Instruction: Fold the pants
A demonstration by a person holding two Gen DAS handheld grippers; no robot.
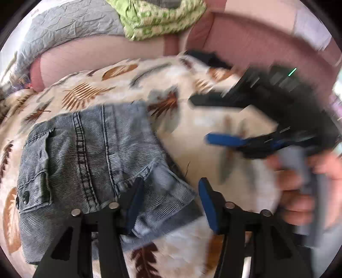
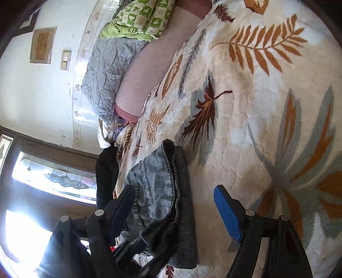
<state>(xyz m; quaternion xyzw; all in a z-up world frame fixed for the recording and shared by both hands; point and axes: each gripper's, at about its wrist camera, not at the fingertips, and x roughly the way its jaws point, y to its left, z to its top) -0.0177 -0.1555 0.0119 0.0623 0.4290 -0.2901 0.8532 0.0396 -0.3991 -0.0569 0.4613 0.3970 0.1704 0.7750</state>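
Folded pants (image 1: 89, 162) lie on the leaf-print blanket (image 1: 213, 154); left gripper (image 1: 168, 203) and blurred right gripper (image 1: 203, 119) both stand open, lower edge cut off.

Bed covered by cream fleece blanket (image 2: 245, 119), leaf print in orange, brown, grey. At its far edge: pink sheet (image 2: 147, 72), crumpled grey quilt (image 2: 106, 74), green patterned bedding (image 2: 141, 19). White wall (image 2: 32, 96); bright stained-glass window (image 2: 53, 177).

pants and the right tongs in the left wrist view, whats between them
Only bare leaf-print blanket lies between the pants and the right tongs, shown in the left wrist view.
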